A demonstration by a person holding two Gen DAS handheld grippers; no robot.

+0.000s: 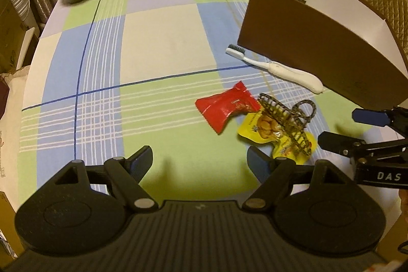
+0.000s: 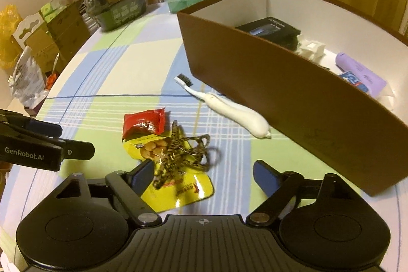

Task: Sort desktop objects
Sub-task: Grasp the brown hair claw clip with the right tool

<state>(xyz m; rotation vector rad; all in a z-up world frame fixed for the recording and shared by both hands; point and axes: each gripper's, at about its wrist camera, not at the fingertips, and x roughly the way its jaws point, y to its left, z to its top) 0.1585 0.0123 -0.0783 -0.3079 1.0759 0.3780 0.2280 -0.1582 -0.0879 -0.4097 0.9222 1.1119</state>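
Taking the brown box (image 2: pixel 293 98) as the marker, four things lie loose on the checked cloth to its left. Furthest out, the left gripper (image 1: pixel 200 163) hangs with jaws apart and nothing between them. Next comes the red sachet (image 2: pixel 142 122), then the yellow snack packet (image 2: pixel 176 185) with the leopard-print hair claw (image 2: pixel 178 154) lying on it. The right gripper (image 2: pixel 201 176) stands open around the claw, not pressing. Nearest the box lies the white toothbrush (image 2: pixel 229 110). I'd pinch the claw alone, clear of the packet.
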